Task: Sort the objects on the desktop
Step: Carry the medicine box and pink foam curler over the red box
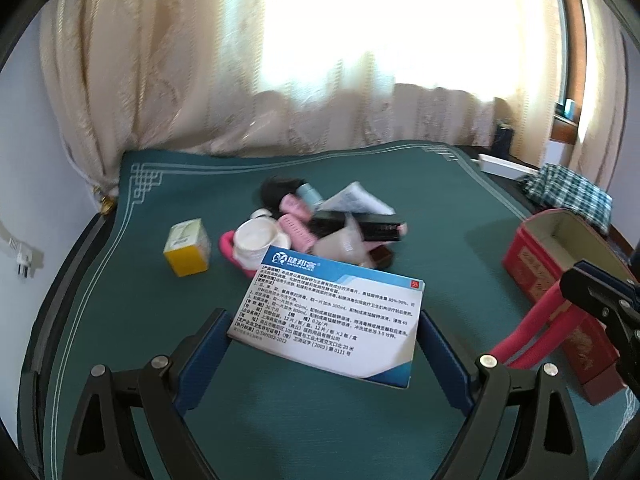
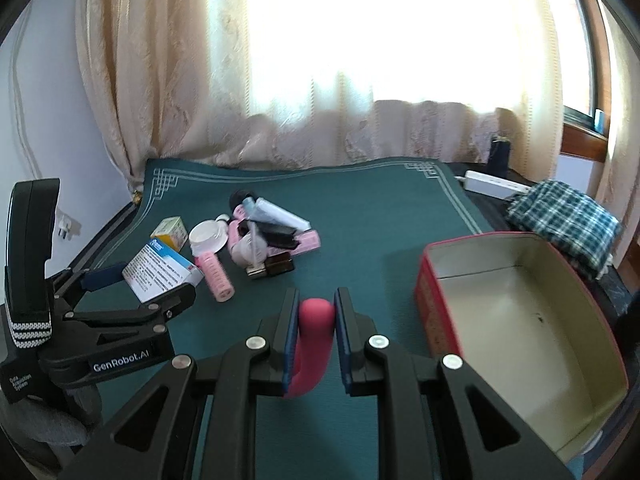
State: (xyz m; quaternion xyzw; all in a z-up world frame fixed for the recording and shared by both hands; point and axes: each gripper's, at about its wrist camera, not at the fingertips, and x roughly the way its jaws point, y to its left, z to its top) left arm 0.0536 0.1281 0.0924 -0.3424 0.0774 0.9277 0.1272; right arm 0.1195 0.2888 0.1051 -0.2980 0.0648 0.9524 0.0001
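My left gripper is shut on a white and blue medicine box and holds it above the green mat; it also shows in the right wrist view. My right gripper is shut on a curved pink foam piece, left of the open red tin box. The pink piece shows at the right of the left wrist view, in front of the tin. A pile of small items lies mid-mat: pink hair rollers, a white jar, a black case, a yellow box.
A green mat covers the table. A checked cloth and a white power strip lie at the far right. Curtains hang behind the table. A wall plug is at the left.
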